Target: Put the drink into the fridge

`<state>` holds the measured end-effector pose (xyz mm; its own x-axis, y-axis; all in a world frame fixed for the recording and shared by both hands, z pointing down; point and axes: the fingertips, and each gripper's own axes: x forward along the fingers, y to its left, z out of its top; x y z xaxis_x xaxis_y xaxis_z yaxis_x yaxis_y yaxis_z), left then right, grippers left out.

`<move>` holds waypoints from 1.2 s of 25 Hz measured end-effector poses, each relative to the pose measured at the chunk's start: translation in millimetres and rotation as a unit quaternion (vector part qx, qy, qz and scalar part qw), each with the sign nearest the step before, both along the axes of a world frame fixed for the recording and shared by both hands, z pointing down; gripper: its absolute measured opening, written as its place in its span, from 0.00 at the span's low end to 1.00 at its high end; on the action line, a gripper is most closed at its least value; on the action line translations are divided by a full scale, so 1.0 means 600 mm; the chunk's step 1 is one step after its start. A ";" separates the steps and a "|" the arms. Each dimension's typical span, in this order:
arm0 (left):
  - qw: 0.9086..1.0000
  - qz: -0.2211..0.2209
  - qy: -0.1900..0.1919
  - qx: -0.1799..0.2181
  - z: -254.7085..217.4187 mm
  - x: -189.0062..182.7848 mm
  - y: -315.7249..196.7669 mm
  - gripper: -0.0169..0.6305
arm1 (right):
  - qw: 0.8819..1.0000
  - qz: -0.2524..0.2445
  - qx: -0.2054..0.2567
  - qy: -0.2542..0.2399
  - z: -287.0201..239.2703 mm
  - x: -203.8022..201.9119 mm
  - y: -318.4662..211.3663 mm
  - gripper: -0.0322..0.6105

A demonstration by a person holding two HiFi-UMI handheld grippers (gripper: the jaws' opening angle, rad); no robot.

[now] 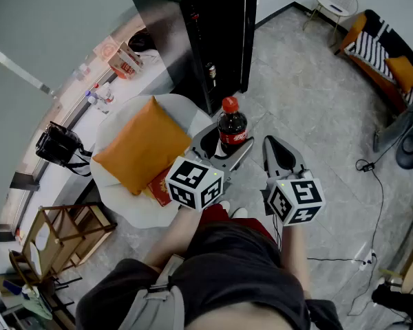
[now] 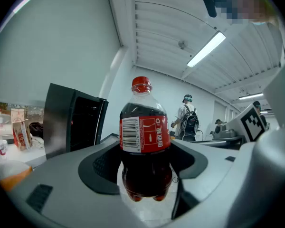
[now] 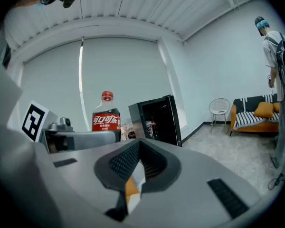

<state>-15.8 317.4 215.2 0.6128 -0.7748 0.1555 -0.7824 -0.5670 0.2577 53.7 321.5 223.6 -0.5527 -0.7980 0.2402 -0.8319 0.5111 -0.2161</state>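
Left gripper view: cola bottle (image 2: 145, 134), red cap, red label with a barcode, stands upright, clamped between the jaws of the left gripper (image 2: 147, 164). Right gripper view reads 可口可乐 in white on that label, at 10 o'clock; right gripper (image 3: 138, 163) is closed and empty. Head view: black fridge (image 1: 213, 40) at 12 o'clock of the bottle.

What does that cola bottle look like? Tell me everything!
The bottle is clear plastic, nearly full of dark cola, with a red cap and a red label bearing a barcode. It stands upright off the floor, gripped round its lower half by the jaws of the left gripper, short of the black fridge.
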 end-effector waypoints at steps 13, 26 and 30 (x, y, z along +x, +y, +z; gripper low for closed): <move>1.000 0.002 -0.001 -0.007 0.001 -0.002 -0.002 0.51 | 1.000 -0.019 0.002 -0.007 -0.002 -0.019 0.003 0.07; 1.000 0.000 -0.009 -0.021 0.018 0.031 0.003 0.51 | 1.000 0.002 -0.020 -0.022 0.018 0.031 0.009 0.08; 1.000 -0.002 -0.010 -0.019 0.016 0.040 0.005 0.51 | 0.999 0.010 -0.024 -0.022 0.020 0.049 0.012 0.08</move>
